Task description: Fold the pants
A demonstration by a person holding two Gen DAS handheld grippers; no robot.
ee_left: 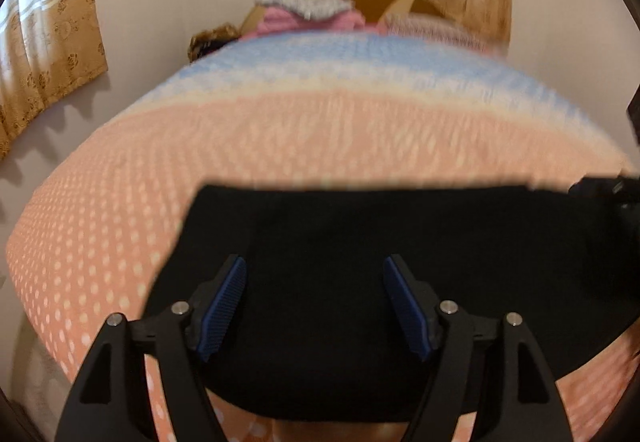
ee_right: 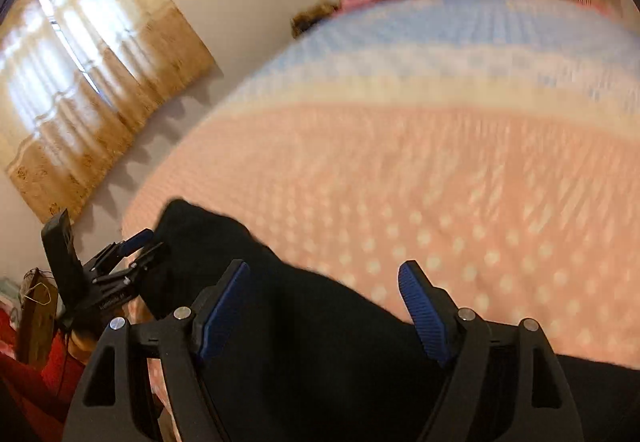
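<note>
Your left claw (ee_left: pixel 315 306) stands wide, and nothing is pinched between its blue ribbed pads (ee_left: pixel 225 305). The black soft fabric pants (ee_left: pixel 392 282) lie flat on the bed, directly under and ahead of this claw. They seem already folded into a broad dark rectangle, with its long axis running across the view, from the left pad side toward the right.

Your right claw (ee_right: pixel 324 308) is also wide and holds nothing; the black cloth passes below its pads without being pressed. From this claw the pants stretch away to the left, where the left claw (ee_right: pixel 138 246) hangs at the far end of them, next to a raised corner of the cloth. So each claw is near one end of the long axis, and, as I judge, the next fold will turn on this: one short end must be carried along that axis onto the other.

The bed cover, a peach fabric with white dots and blue and cream bands (ee_left: pixel 280 130), is bare ahead of both claws (enough room, I think, to lay a fold).

Several things are hard to read. Both views are blurred. The black cloth shows almost no seams or layers, so you cannot tell waistband from leg ends. The near edge of the pants is hidden behind the claw arms, and in the left view the right end is cut off.
</note>
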